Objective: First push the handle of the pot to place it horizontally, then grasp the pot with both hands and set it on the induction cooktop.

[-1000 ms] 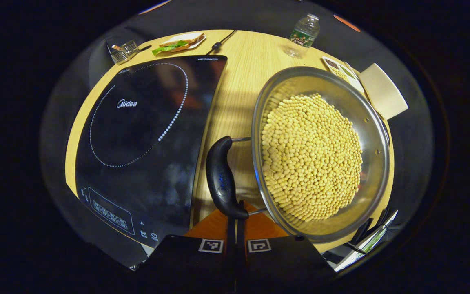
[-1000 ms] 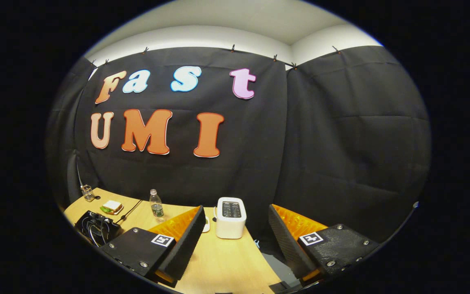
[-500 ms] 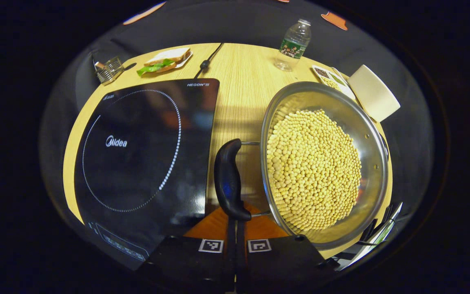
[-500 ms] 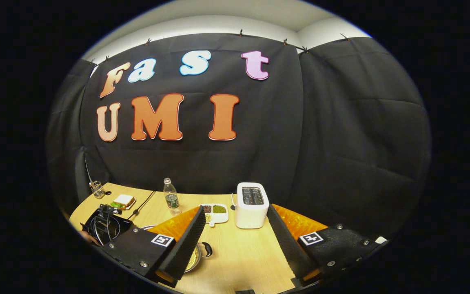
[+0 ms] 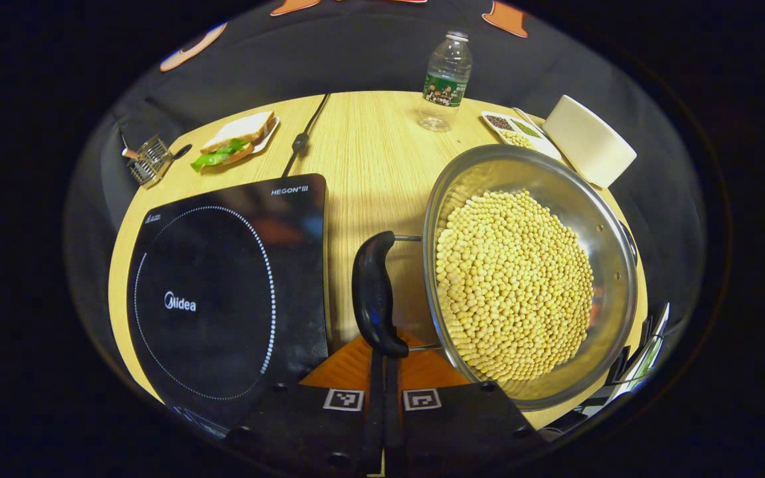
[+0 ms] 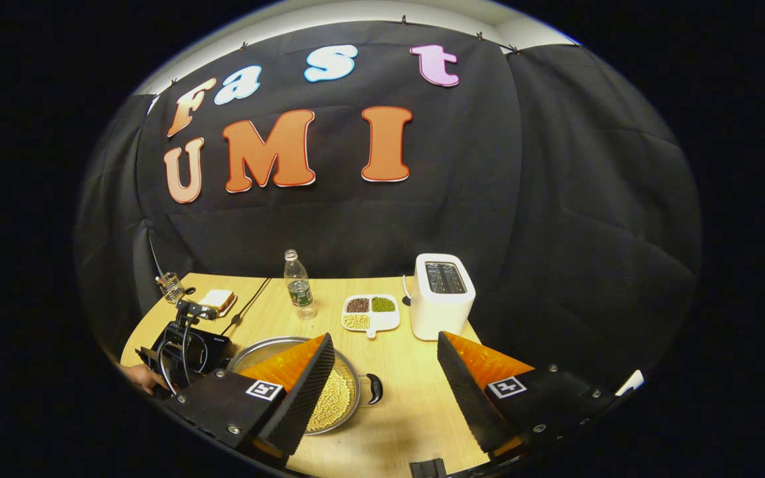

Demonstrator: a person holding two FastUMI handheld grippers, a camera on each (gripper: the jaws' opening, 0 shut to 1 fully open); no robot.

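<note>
The left gripper (image 5: 382, 362) has dark blocky jaw mounts, each bearing a square black-and-white marker. The right gripper (image 6: 382, 378) has ribbed, wedge-shaped jaws on textured plates studded with silver screws, one marker per plate; looped black cables wrap the far gripper at 9 o'clock

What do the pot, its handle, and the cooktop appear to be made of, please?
The pot looks like polished steel: its silvery wall mirrors the beans. Its handle seems to be moulded black plastic, with a dull sheen. The cooktop appears to be glossy black glass, since it shows reflections.
</note>
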